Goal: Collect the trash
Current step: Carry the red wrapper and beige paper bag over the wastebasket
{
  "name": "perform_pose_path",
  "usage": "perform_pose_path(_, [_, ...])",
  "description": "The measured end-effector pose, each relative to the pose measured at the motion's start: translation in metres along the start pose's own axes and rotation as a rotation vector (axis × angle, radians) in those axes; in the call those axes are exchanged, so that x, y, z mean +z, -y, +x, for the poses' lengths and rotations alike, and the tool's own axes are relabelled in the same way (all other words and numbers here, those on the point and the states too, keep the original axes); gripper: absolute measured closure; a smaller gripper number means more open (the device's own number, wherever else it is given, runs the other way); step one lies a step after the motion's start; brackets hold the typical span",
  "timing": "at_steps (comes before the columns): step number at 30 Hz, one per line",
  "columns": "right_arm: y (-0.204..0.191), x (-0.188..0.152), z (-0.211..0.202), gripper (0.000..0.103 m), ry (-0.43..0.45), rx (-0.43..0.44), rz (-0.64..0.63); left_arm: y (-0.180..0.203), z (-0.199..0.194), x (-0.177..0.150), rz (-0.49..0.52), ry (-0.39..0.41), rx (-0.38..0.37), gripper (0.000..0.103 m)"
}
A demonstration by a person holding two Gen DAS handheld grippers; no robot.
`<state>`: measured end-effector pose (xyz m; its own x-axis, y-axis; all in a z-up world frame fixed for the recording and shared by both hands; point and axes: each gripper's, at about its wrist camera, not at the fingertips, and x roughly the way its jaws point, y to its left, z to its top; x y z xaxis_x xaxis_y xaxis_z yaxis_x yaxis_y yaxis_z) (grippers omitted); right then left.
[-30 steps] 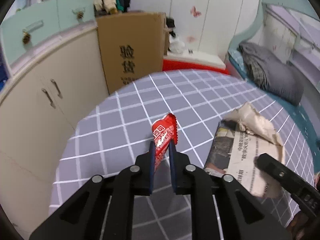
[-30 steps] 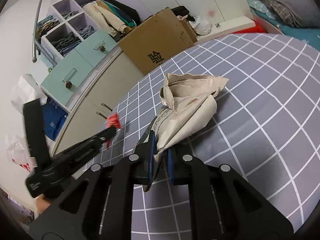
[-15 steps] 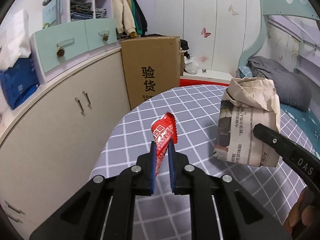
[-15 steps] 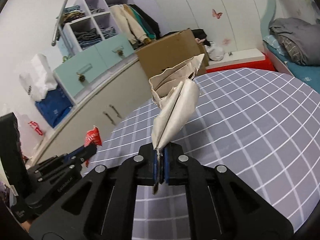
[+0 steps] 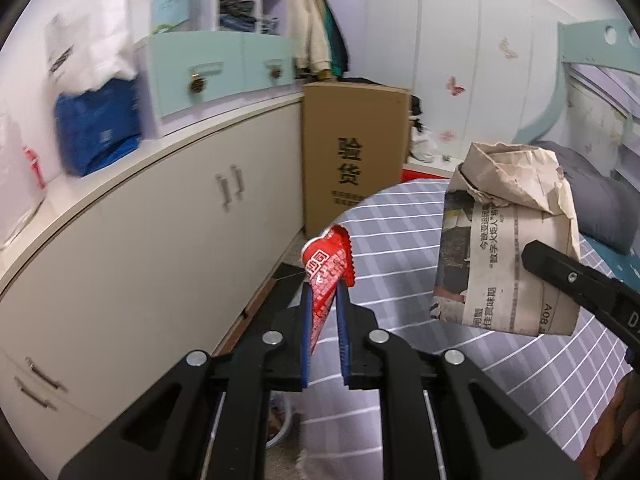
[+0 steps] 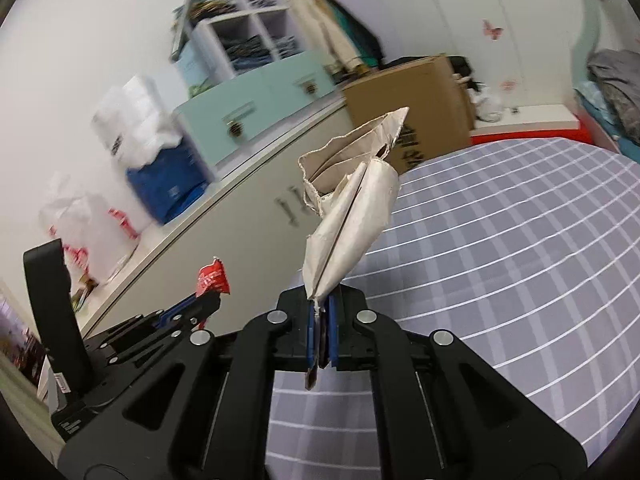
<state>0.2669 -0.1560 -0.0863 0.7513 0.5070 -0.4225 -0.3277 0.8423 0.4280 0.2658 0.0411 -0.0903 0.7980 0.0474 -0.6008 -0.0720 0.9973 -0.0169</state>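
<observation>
Wrapper [image 5: 329, 270]: red, crinkled, white print, pinched in my left tool [image 5: 324, 316]. Newspaper [image 6: 352, 216], folded and yellowed, clamped in right tool [image 6: 322, 334], at two o'clock above checked desk [image 6: 520, 240].

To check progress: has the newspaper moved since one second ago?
Yes. The newspaper, then lying on the checked tablecloth, now hangs above it in the right gripper.

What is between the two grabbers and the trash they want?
Nothing. The left gripper already pinches the red wrapper, and the right gripper pinches the newspaper. No bin shows.
</observation>
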Motion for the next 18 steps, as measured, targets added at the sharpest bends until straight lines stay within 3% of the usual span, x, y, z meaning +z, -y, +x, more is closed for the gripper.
perform_pose_path(11, [-0.117,-0.054,0.067,0.098,-0.153,0.14,-0.118,-0.136,-0.008,-0.047,-0.158,-0.066,0.135,0.092])
perform_pose_path(18, [-0.165,-0.099,0.13,0.098,-0.28,0.18,-0.167,-0.208,0.025,-0.092,-0.268,-0.191,0.179,0.092])
